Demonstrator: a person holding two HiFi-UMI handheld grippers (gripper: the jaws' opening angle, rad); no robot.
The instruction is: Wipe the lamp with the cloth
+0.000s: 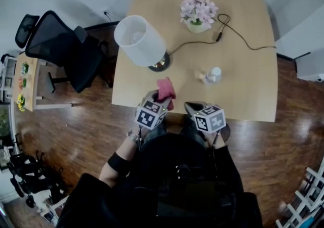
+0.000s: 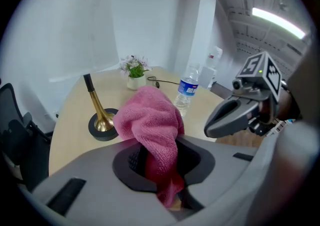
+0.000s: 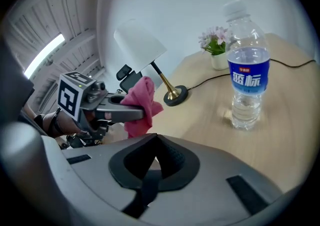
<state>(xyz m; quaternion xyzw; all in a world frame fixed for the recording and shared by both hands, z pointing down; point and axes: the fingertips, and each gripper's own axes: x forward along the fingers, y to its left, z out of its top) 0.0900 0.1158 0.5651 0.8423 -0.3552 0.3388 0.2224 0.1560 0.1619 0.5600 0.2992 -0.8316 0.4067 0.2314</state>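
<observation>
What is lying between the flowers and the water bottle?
A black cord runs across there, between the flower pot and the water bottle. The head view shows it best.

Pale wooden table (image 1: pixel 243 90) across the upper centre of the head view, with a pot of pink flowers (image 1: pixel 198 13) near its top edge and a clear water bottle (image 1: pixel 211 75) upright lower down, right of centre. Black office chair (image 1: pixel 66 50) at upper left, on dark wood floor (image 1: pixel 86 136).

Lower centre of the head view: the left gripper (image 1: pixel 162 100) tilts downward, jaws clamped on a pink cloth (image 1: pixel 166 88); just right of it, the right gripper (image 1: pixel 191 106) tilts downward too, jaws pressed together, empty.
</observation>
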